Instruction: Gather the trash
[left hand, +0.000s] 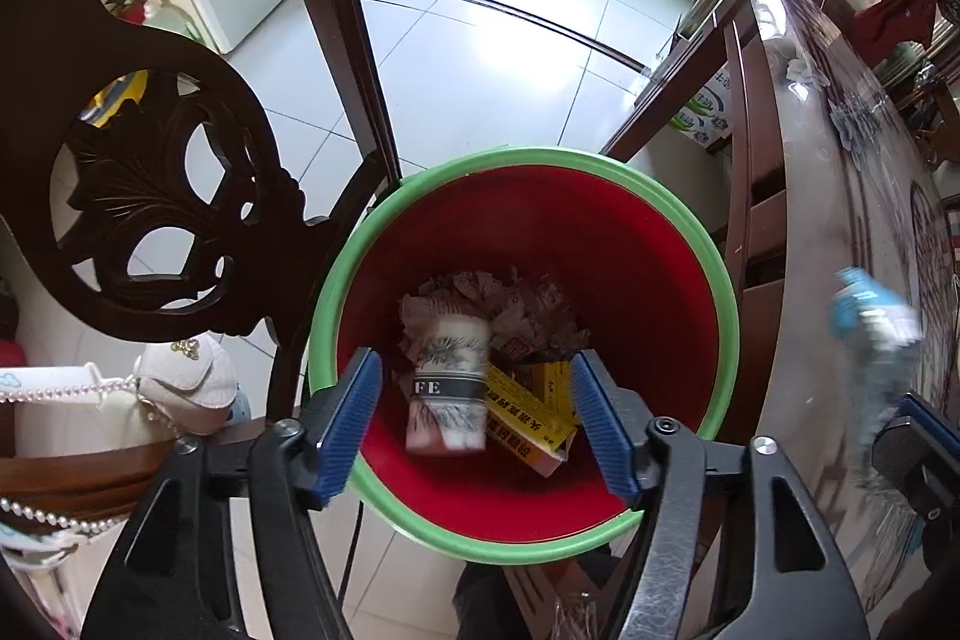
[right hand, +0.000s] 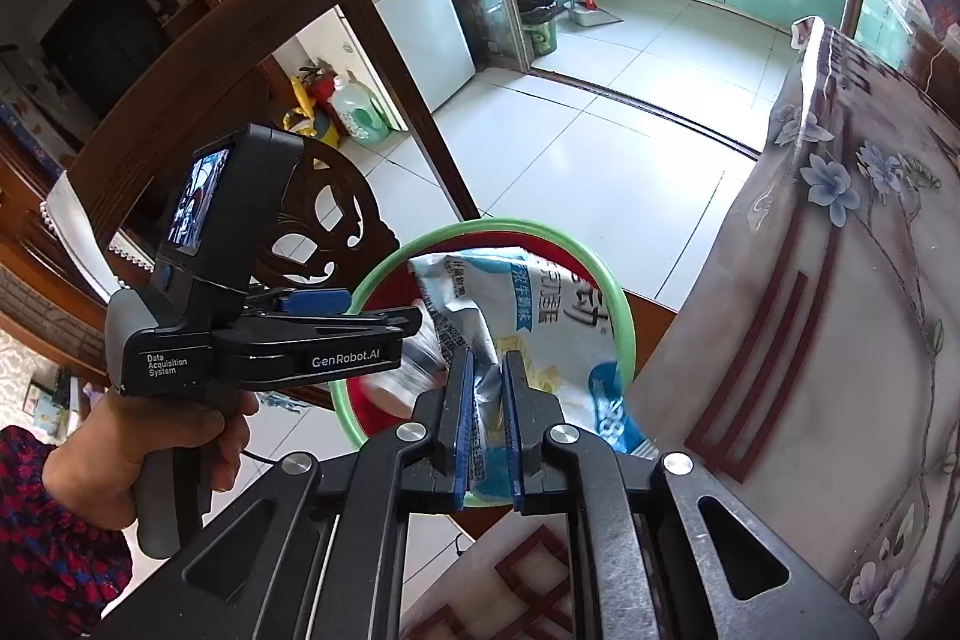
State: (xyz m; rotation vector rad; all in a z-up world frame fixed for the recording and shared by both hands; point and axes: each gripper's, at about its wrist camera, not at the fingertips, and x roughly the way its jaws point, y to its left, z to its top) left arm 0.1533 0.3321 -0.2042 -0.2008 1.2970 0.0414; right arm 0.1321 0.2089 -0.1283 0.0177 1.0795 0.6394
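A red bin with a green rim [left hand: 327, 292] stands on the floor between a chair and the table. Inside lie a paper coffee cup [left hand: 449, 388], a yellow box [left hand: 531, 415] and crumpled paper. My left gripper [left hand: 477, 427] is open and empty right above the bin's mouth. My right gripper [right hand: 487, 418] is shut on a blue and white snack bag [right hand: 528, 304], held over the bin's rim [right hand: 384, 274]. The bag shows blurred at the right in the left wrist view [left hand: 876, 328]. The left gripper's body also shows in the right wrist view [right hand: 264, 334].
A dark carved wooden chair [left hand: 150, 196] stands left of the bin. A table with a flowered cloth [right hand: 840, 280] is on the right. A white handbag [left hand: 180, 382] lies on the chair seat. A tiled floor leads to a kitchen with another bin [right hand: 537, 22].
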